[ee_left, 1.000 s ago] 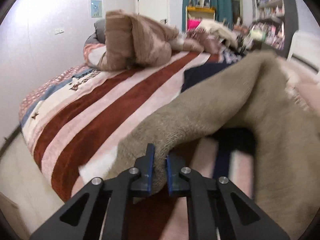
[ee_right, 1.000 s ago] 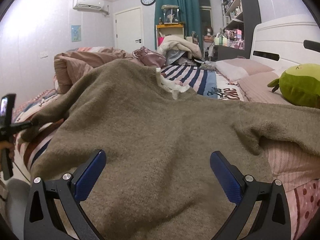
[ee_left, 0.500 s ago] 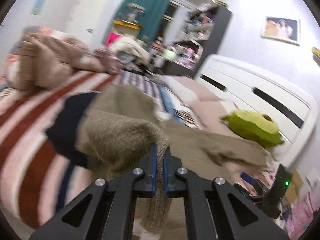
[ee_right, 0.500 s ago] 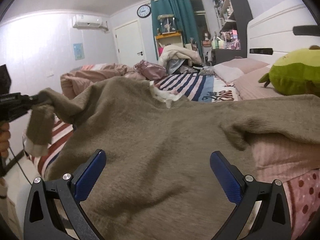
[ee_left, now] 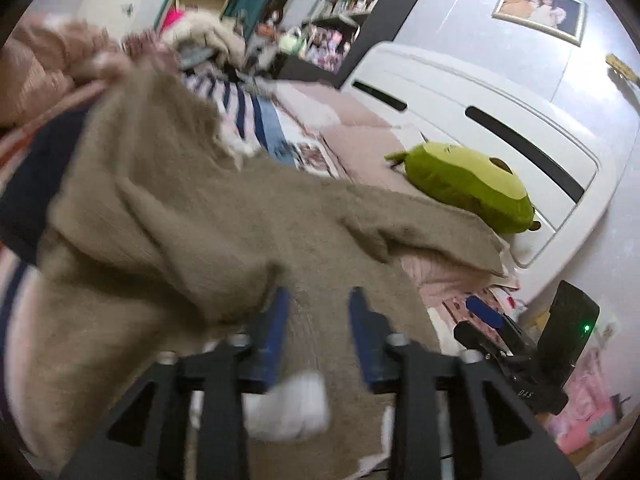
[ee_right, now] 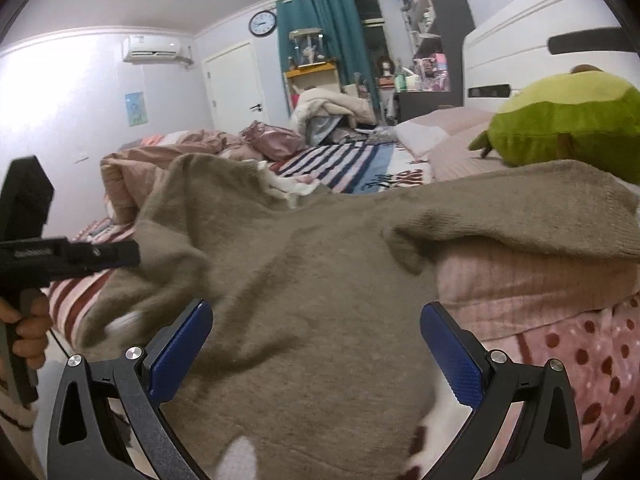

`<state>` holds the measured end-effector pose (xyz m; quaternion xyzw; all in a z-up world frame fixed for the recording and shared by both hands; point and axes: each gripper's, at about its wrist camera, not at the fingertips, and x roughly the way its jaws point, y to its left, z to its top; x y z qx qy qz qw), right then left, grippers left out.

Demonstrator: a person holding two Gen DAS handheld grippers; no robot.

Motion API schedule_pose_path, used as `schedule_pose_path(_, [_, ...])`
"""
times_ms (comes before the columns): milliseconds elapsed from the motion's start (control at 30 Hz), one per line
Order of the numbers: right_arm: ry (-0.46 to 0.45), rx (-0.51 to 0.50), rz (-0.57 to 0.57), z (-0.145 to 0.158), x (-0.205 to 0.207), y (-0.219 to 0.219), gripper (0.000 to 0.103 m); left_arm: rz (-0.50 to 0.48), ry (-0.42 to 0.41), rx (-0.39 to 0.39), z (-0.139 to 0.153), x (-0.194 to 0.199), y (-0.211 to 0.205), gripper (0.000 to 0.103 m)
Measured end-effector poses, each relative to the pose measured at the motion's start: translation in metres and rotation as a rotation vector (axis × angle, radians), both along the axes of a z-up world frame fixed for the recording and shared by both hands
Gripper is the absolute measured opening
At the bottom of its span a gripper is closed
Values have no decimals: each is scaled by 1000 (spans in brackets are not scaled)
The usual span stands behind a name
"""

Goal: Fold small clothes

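A taupe knit sweater (ee_left: 208, 232) lies spread on the bed, also in the right wrist view (ee_right: 320, 288). Its left sleeve lies folded inward across the body, white cuff (ee_left: 288, 404) just below my left gripper (ee_left: 318, 320), which is open with nothing between its jaws. The other sleeve (ee_right: 520, 208) drapes over a pink pillow. My right gripper (ee_right: 316, 344) is wide open and empty above the sweater's lower part. The left gripper also shows at the left of the right wrist view (ee_right: 120, 254).
A green plush toy (ee_left: 468, 184) lies by the white headboard (ee_left: 500, 112). A crumpled pink-brown duvet (ee_right: 160, 160) and piled clothes (ee_right: 332, 112) sit at the far side. The striped blanket (ee_right: 352, 164) covers the bed. The right gripper shows at right (ee_left: 520, 344).
My left gripper carried the sleeve rightward over the sweater body and opened, dropping it there. The right gripper stayed open, barely moving.
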<state>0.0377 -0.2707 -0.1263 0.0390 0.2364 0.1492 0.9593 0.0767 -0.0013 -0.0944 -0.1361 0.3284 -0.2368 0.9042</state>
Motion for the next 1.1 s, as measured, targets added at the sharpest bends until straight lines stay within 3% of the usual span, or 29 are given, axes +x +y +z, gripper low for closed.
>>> schedule_pose_path(167, [0, 3, 112, 8, 4, 39, 103, 119, -116, 84, 22, -28, 37, 64])
schedule_pose_path(233, [19, 10, 164, 7, 10, 60, 103, 188, -152, 132, 24, -39, 55, 70])
schedule_pose_path(367, [69, 0, 249, 3, 21, 103, 103, 276, -180, 162, 20, -55, 89, 77])
schedule_pose_path(500, [183, -16, 309, -19, 36, 146, 103, 302, -190, 161, 11, -62, 112, 79])
schedule_pose_path(533, [220, -20, 309, -28, 41, 155, 96, 307, -190, 157, 8, -64, 118, 80])
schedule_pose_path(567, [258, -29, 305, -36, 46, 162, 74, 310, -189, 151, 5, -64, 123, 80])
schedule_pose_path(600, [281, -42, 294, -42, 50, 165, 61, 313, -186, 145, 2, -64, 127, 80])
schedule_pose_path(633, [295, -68, 269, -48, 52, 167, 38, 315, -183, 141, 0, -64, 130, 80])
schedule_pose_path(667, [295, -92, 243, -50, 53, 167, 25, 317, -184, 139, -1, -64, 131, 80])
schedule_pose_path(700, [285, -100, 230, -49, 52, 165, 18, 317, -186, 137, -2, -63, 131, 80])
schedule_pose_path(767, [265, -79, 221, -41, 50, 153, 13, 309, -195, 126, -4, -63, 133, 81])
schedule_pose_path(933, [231, -89, 156, -14, 43, 105, 11, 293, -199, 111, -9, -56, 128, 82])
schedule_pose_path(1100, [317, -100, 121, -24, 42, 64, 14, 314, -237, 146, -11, -51, 114, 94])
